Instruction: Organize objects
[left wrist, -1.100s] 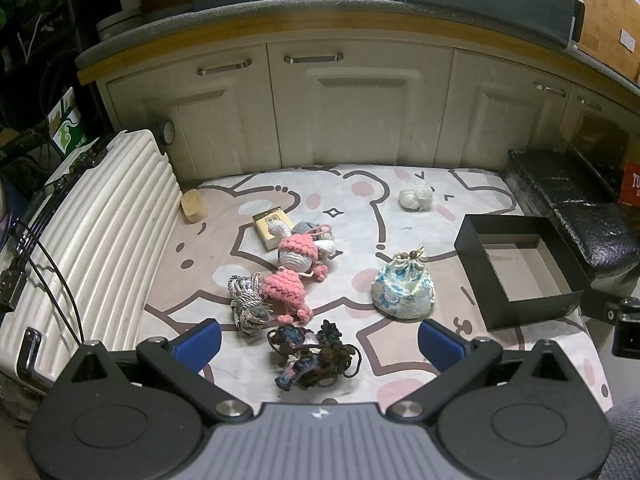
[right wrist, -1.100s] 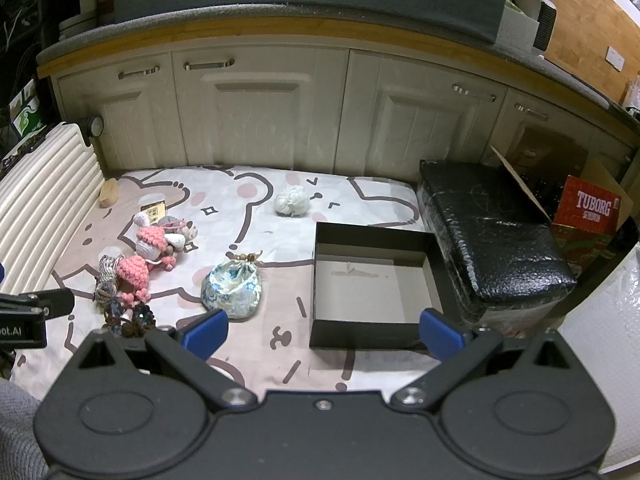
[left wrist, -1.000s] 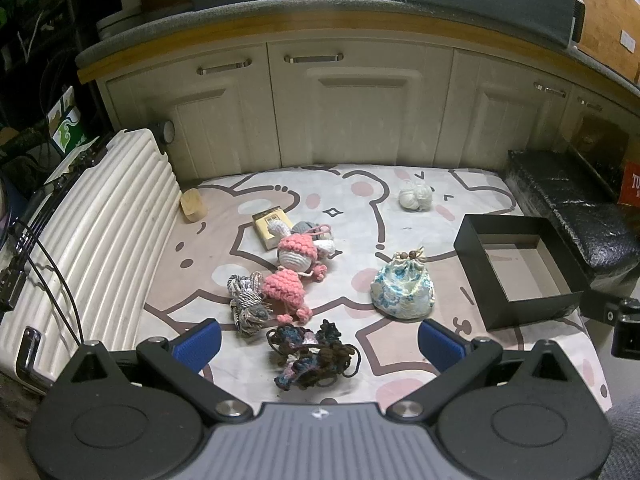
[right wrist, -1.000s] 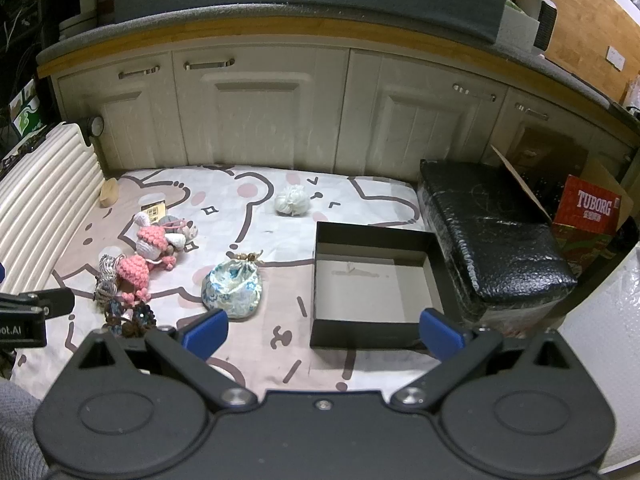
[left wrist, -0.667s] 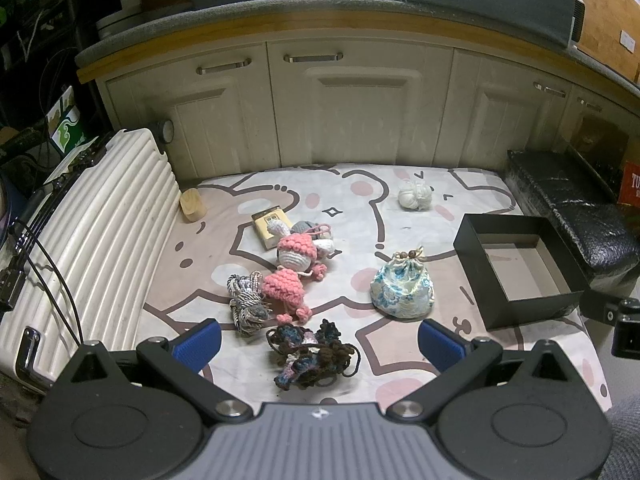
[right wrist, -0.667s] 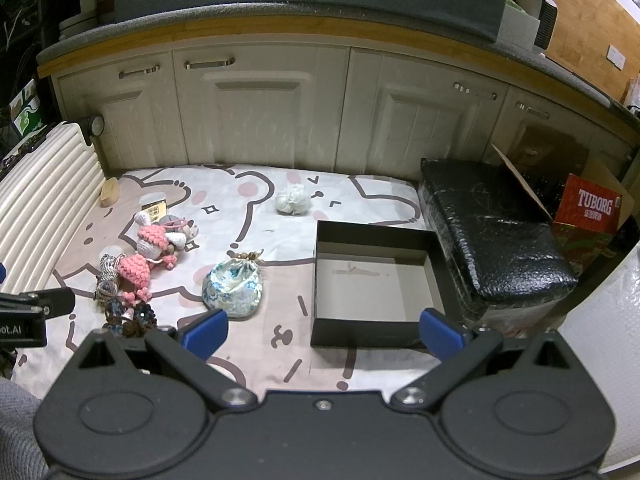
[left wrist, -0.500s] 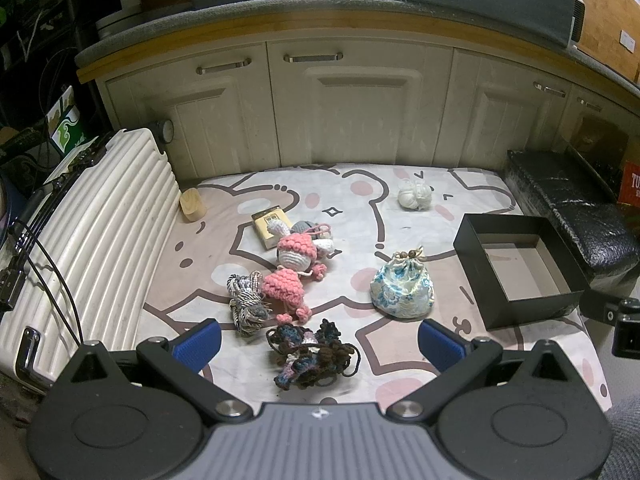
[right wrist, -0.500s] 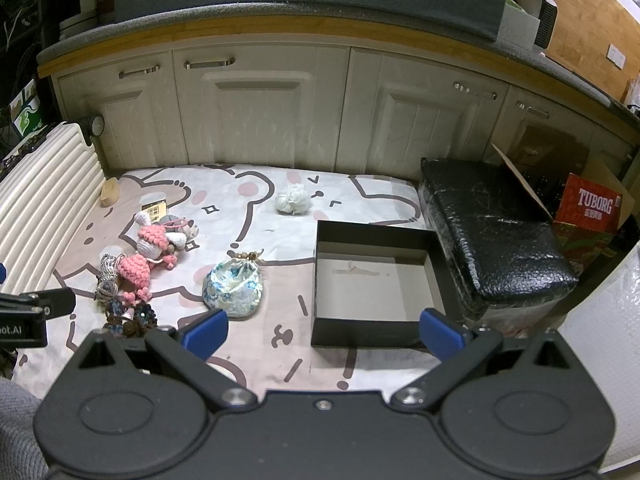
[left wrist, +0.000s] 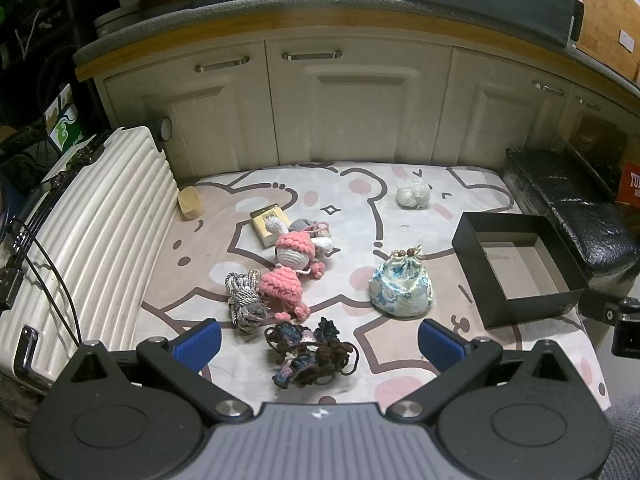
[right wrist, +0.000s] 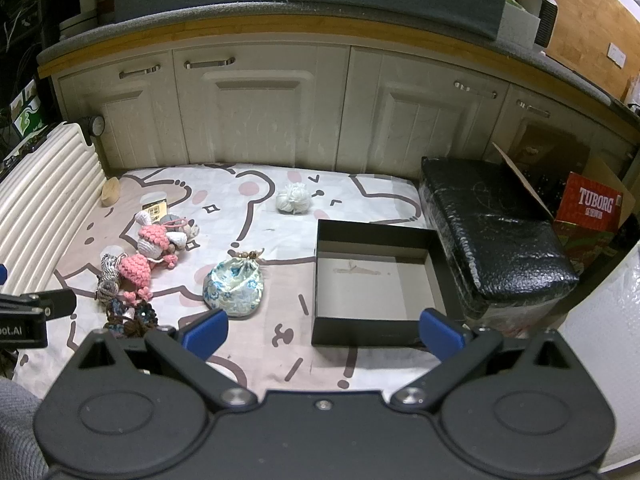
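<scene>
On a cartoon-print mat (left wrist: 352,200) lie several small things: a dark yarn tangle (left wrist: 310,354), a grey striped cord bundle (left wrist: 244,300), pink crochet dolls (left wrist: 294,264), a floral drawstring pouch (left wrist: 402,288), a white yarn ball (left wrist: 413,194) and a small yellow box (left wrist: 267,218). An empty black box (left wrist: 520,268) stands at the mat's right side. My left gripper (left wrist: 318,342) hovers open just before the dark tangle. My right gripper (right wrist: 324,330) is open over the black box's (right wrist: 376,280) near wall, with the pouch (right wrist: 234,288) to its left.
A white ribbed suitcase (left wrist: 76,240) borders the mat on the left. Cream cabinets (left wrist: 340,100) close the back. A black wrapped block (right wrist: 492,236) and a red Tuborg carton (right wrist: 592,204) sit to the right. A wooden piece (left wrist: 191,202) lies by the suitcase.
</scene>
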The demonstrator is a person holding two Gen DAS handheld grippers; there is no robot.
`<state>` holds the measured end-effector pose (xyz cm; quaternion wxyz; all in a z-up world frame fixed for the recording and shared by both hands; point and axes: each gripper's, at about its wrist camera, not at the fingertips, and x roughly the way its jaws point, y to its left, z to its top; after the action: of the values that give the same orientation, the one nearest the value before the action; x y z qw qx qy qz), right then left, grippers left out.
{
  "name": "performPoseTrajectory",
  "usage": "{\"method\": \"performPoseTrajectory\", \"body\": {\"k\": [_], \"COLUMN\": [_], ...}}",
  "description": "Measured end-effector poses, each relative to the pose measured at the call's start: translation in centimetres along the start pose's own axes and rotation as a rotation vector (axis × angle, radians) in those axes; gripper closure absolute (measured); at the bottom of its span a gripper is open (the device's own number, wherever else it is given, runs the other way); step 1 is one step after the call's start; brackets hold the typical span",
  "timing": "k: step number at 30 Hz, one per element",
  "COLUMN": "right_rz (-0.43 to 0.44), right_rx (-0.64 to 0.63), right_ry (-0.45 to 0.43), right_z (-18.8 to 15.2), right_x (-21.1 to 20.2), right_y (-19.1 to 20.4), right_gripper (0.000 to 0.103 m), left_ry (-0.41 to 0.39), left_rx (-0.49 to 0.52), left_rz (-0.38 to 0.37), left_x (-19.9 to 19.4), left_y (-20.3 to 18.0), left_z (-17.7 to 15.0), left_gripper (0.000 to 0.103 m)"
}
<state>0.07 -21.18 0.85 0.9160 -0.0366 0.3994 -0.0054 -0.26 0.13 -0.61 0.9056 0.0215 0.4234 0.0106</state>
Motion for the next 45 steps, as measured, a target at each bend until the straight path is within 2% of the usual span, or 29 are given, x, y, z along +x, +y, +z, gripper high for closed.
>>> {"method": "performPoseTrajectory", "body": {"k": [33, 45], "right_rz": [-0.008, 0.0], "right_rx": [0.015, 0.024], "right_ry": [0.008, 0.002], "right_z": [0.0, -0.1], "right_x": [0.0, -0.7], "right_y": [0.0, -0.4], "right_gripper": [0.0, 0.0], "left_ry": [0.005, -0.031], "left_rx": [-0.006, 0.0], "left_rz": [-0.003, 0.044], "left_x": [0.0, -1.1], "left_y": [0.3, 1.0], "left_z": [0.1, 0.0], "left_gripper": [0.0, 0.0]}}
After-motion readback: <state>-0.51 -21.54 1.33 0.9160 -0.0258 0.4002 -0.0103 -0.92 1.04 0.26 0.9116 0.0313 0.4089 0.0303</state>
